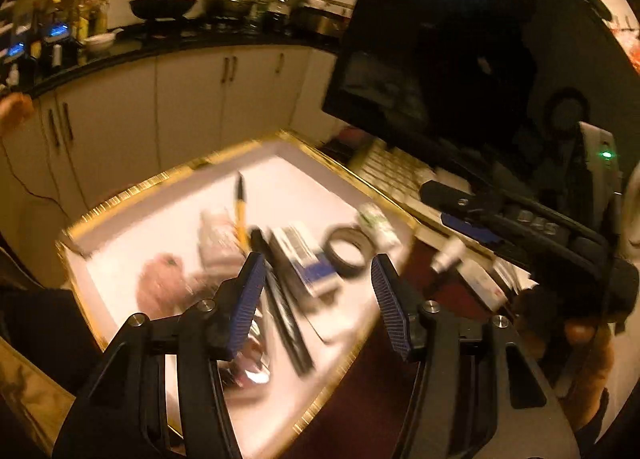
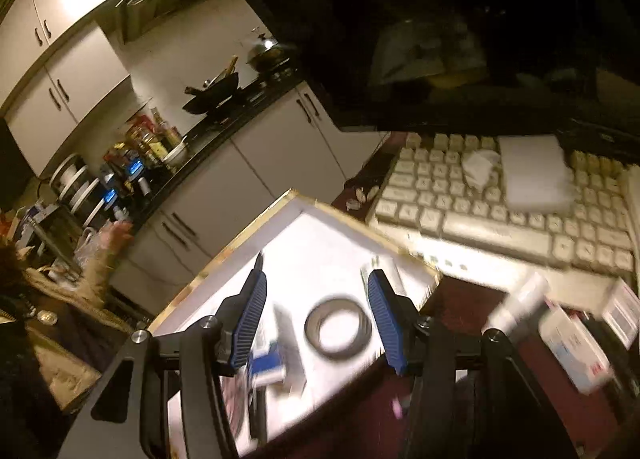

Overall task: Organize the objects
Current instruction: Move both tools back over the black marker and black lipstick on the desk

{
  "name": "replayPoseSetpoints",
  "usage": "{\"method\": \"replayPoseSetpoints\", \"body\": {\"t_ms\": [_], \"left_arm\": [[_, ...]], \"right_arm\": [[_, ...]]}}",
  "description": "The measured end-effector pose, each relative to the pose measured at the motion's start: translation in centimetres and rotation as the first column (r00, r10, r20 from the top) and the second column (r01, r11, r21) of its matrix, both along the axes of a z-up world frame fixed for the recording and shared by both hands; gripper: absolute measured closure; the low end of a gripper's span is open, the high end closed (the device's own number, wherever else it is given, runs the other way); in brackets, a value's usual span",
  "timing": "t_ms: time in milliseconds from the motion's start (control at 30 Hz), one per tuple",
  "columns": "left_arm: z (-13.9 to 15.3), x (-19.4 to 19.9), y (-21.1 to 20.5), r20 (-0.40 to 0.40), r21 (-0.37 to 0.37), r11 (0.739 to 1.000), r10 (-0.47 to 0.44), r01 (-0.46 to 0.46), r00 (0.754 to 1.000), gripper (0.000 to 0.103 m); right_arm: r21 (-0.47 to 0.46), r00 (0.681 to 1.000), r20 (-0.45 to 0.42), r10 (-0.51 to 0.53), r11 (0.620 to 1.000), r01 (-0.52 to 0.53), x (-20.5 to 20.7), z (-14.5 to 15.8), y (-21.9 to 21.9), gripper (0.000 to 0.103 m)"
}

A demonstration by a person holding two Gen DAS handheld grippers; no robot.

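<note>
A white tray with a gold rim (image 1: 168,179) holds several blurred objects: a black tape ring (image 1: 350,249), a blue and white box (image 1: 308,259), a yellow pen (image 1: 240,211), a pink soft item (image 1: 160,283) and a long black item (image 1: 288,319). My left gripper (image 1: 318,271) is open and empty above the box and ring. My right gripper (image 2: 316,291) is open and empty above the same tape ring (image 2: 338,327) on the tray (image 2: 224,267). The right gripper also shows in the left wrist view (image 1: 452,215), beside the tray.
A beige keyboard (image 2: 500,219) with a white block (image 2: 536,171) on it lies right of the tray under a dark monitor (image 1: 440,39). A white tube (image 2: 516,307) and small boxes (image 2: 576,351) lie on the dark red table. Kitchen cabinets (image 1: 192,99) stand behind.
</note>
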State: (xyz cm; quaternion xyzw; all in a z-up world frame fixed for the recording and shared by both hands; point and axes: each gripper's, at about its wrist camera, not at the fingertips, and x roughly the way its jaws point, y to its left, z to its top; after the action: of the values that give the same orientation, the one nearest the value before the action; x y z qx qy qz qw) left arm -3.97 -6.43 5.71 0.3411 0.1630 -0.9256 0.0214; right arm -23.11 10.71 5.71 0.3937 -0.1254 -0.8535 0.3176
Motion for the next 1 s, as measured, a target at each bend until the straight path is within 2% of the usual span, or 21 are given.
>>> {"method": "replayPoseSetpoints", "body": {"t_ms": [100,200,367,467,567,767,900,1000], "left_arm": [[-1.2,-0.1,2.1,0.043,0.006,0.997,-0.08,0.08,0.996,0.047],[-2.2,-0.3,4.6,0.077,-0.02,0.988,-0.152,0.154,0.985,0.047],[-3.7,-1.2,7.8,0.125,-0.103,0.973,-0.191,0.205,0.974,0.047],[-3.7,-1.6,9.2,0.125,-0.141,0.961,-0.22,0.236,0.968,0.047],[-3.5,-2.6,10.1,0.126,-0.127,0.956,-0.249,0.264,0.96,0.047],[-3.2,-4.4,13.4,0.154,-0.258,0.915,-0.278,0.31,0.948,0.047],[-3.9,-5.4,14.4,0.196,-0.29,0.897,-0.284,0.333,0.938,0.047],[-4.2,-5.8,14.6,0.208,-0.302,0.894,-0.277,0.331,0.938,0.047]], "right_arm": [[-0.03,1.0,0.022,-0.006,1.0,0.007,2.8,-0.5,3.1,0.05],[0.006,0.998,0.042,-0.055,0.998,0.055,5.2,-2.4,6.7,0.05],[0.133,0.981,0.063,-0.182,0.976,0.173,8.5,-5.7,11.3,0.05],[0.112,0.976,0.105,-0.191,0.977,0.179,9.4,-7.1,13.5,0.05],[0.132,0.972,0.087,-0.22,0.969,0.208,9.9,-7.4,14.9,0.05],[0.112,0.972,0.107,-0.209,0.974,0.197,10.0,-7.8,15.9,0.05],[0.129,0.973,0.115,-0.199,0.974,0.184,9.9,-8.3,15.7,0.05],[0.122,0.973,0.119,-0.199,0.975,0.184,9.8,-8.5,15.8,0.05]]}}
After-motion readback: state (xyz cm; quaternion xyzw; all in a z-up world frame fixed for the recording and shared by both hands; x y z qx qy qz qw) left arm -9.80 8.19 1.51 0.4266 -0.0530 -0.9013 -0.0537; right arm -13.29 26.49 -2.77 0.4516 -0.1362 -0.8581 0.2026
